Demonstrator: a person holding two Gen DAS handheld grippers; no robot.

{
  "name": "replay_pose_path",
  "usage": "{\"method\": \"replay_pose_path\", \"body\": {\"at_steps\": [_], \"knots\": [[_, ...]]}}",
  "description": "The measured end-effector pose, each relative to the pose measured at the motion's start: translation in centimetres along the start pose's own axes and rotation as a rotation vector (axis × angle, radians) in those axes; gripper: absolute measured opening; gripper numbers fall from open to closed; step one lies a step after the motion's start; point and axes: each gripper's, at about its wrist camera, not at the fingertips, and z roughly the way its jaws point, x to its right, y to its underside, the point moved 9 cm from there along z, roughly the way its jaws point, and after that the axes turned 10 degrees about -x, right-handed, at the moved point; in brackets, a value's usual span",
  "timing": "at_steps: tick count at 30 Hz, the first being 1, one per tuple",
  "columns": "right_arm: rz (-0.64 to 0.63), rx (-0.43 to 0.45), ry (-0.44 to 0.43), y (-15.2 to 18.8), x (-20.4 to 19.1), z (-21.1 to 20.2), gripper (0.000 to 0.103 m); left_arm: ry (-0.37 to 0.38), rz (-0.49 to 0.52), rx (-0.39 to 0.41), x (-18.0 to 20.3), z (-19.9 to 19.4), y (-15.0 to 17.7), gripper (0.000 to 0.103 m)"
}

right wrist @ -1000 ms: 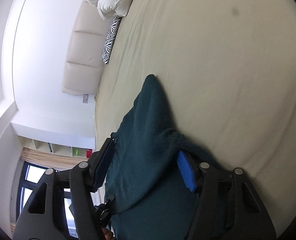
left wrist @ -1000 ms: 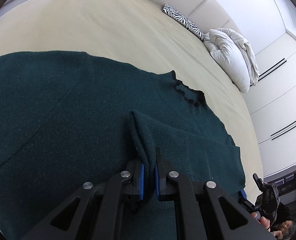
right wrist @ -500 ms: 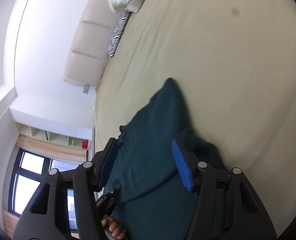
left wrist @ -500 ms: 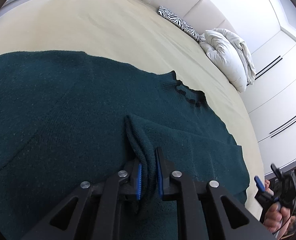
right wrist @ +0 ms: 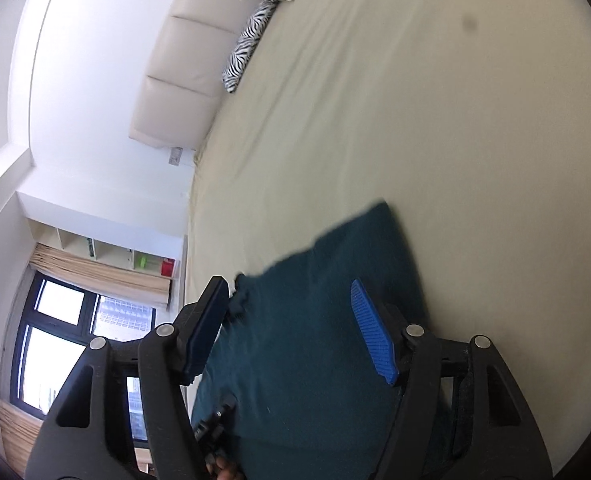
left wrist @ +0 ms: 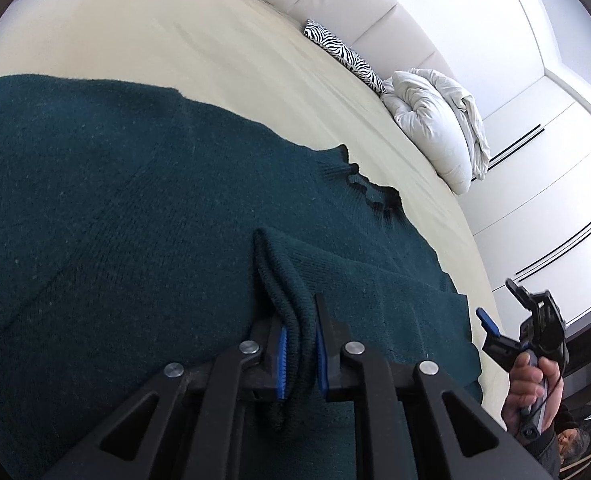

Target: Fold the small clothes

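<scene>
A: Far left, left wrist view?
B: Dark green sweater (left wrist: 115, 208) spread flat over the beige bed (left wrist: 167, 32), filling the left and middle of the view, body reaching right up under the camera.

A: Centre of that view?
B: Left gripper (left wrist: 299, 340) clamped nearly closed on a raised fold of the sweater's edge, blue pads (left wrist: 282, 356) pressing knit from both sides. Fold standing up between the fingers, running forward and away toward the ribbed collar (left wrist: 371, 196), which lies flat just ahead and to the right.

A: Further right?
B: Zebra-print cushion (left wrist: 343, 50) against the padded headboard (left wrist: 335, 0), white duvet bundle (left wrist: 439, 124) just beside it, white wardrobe doors (left wrist: 555, 184) behind. Lower right: right gripper (left wrist: 499, 312) beyond the sweater's right edge, apart from the cloth, gripped by a hand (left wrist: 531, 388).

A: Right wrist view, left side?
B: Window (right wrist: 55, 344), curtain and open shelf (right wrist: 107, 248) past the bed's edge.

A: And the claw there?
B: Right gripper (right wrist: 291, 320) spread wide, nothing between the fingers, blue pad (right wrist: 373, 336) bare. Sweater (right wrist: 315, 360) lying on the bed below the gap, one corner pointing forward past the fingertips; bare sheet (right wrist: 435, 120) ahead and to the right.
</scene>
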Motion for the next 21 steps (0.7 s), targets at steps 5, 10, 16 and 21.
{"method": "replay_pose_path", "body": {"at_steps": [5, 10, 16, 21], "knots": [[-0.006, -0.057, 0.037, -1.1, 2.8, 4.2, 0.065, 0.001, -0.002, 0.006, 0.1, 0.1, -0.1, 0.015], [-0.074, -0.034, 0.021, 1.0, -0.1, 2.1, 0.069, 0.011, -0.017, 0.012, 0.2, -0.5, 0.0, 0.016], [-0.179, -0.082, 0.142, 4.0, 0.7, 3.2, 0.076, -0.006, -0.034, 0.096, 0.9, -6.0, 0.1, 0.067], [-0.175, 0.015, 0.091, 5.4, -3.8, -0.4, 0.079, 0.054, -0.133, 0.263, -2.9, -16.6, 1.3, 0.07]]}}
